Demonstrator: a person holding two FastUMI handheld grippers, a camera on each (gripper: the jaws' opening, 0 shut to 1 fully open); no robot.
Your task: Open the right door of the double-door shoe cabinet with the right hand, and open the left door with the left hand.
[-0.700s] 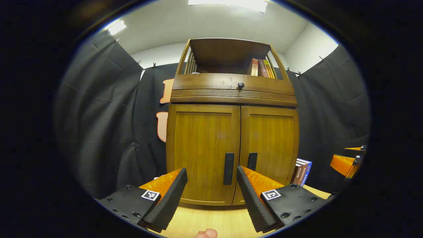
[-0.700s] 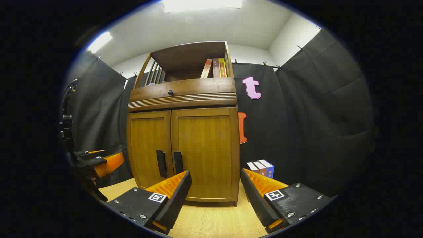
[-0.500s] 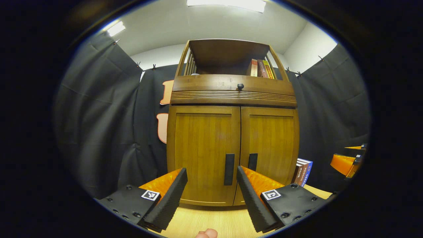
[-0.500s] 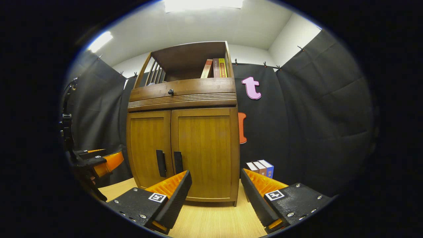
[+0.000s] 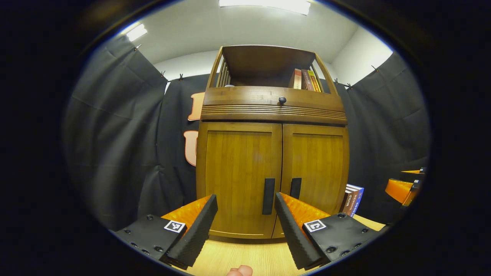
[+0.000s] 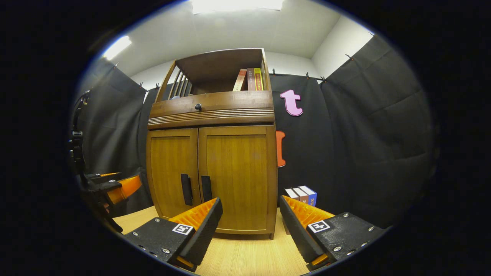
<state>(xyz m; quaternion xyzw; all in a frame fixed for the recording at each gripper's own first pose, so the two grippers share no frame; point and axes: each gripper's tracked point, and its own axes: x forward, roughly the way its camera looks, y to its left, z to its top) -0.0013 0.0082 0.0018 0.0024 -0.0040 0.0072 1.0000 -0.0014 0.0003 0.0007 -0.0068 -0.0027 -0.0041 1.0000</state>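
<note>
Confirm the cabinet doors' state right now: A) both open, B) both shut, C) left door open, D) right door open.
B: the left door and right door sit flush, handles side by side at the centre seam, and both sets of tongs, left and right, are open and short of the handles.
</note>
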